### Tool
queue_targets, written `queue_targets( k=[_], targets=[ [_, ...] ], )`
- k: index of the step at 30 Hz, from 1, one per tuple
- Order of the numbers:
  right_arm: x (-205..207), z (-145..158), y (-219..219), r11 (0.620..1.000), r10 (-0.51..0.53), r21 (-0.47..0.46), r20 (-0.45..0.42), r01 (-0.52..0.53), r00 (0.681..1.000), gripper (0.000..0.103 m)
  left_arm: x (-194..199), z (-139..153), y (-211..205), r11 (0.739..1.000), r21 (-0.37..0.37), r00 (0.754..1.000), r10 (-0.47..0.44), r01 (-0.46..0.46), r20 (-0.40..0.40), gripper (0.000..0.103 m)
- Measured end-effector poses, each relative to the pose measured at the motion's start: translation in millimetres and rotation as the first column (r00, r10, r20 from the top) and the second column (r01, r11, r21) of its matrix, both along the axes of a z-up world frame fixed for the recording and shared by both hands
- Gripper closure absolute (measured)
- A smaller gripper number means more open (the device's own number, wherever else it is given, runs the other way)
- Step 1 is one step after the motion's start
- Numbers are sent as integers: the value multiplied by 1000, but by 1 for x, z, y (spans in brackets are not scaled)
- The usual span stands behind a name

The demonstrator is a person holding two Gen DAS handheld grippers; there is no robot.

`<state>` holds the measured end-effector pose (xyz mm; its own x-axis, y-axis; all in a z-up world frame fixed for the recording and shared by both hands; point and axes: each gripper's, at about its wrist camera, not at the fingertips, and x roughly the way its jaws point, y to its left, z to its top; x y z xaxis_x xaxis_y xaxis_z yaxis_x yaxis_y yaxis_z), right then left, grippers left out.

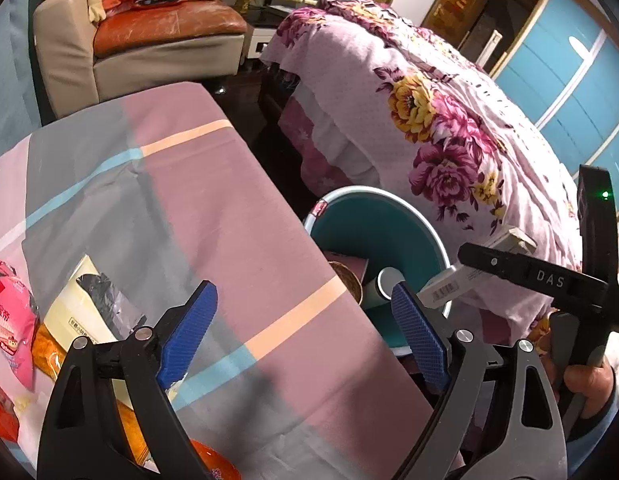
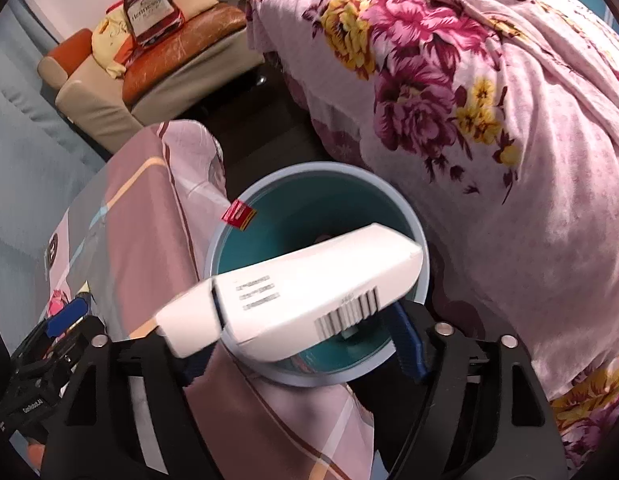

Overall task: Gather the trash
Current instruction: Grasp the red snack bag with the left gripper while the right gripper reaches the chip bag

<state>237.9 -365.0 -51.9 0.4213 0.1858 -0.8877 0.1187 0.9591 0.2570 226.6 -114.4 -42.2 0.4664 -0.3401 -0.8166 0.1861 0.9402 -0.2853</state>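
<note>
Between the right gripper's [image 2: 301, 344] fingers lies a white tube [image 2: 293, 300] above the teal bin [image 2: 423, 256]; whether they still press it is unclear. Left gripper's [image 1: 305, 336] fingers stand wide and empty over the surface [image 1: 213, 200], wrappers [image 1: 13, 320] beside them.

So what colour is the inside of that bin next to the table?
Teal inside, with a pale blue rim; the bin shows best in the right wrist view.

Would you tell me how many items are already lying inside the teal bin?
3: a maroon box at the left, a woven brown piece just below it, and a grey-capped cylinder to their right. More may be hidden.
</note>
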Motion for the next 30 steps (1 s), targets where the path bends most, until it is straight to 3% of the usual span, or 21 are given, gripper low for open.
queue_targets(
  k=[16, 23, 30],
  targets=[
    [-25, 16, 31, 1000, 29, 7, -14, -29, 999, 24, -38, 14, 47, 998, -1, 998, 65, -65, 16, 11],
    [-42, 29, 75, 989, 136, -52, -4, -136, 991, 20, -64, 22, 92, 989, -5, 989, 147, -147, 31, 10],
    [-56, 40, 129, 956, 275, -105, 2, -274, 961, 20, -91, 28, 145, 970, 1, 968, 244, -244, 49, 9]
  ],
)
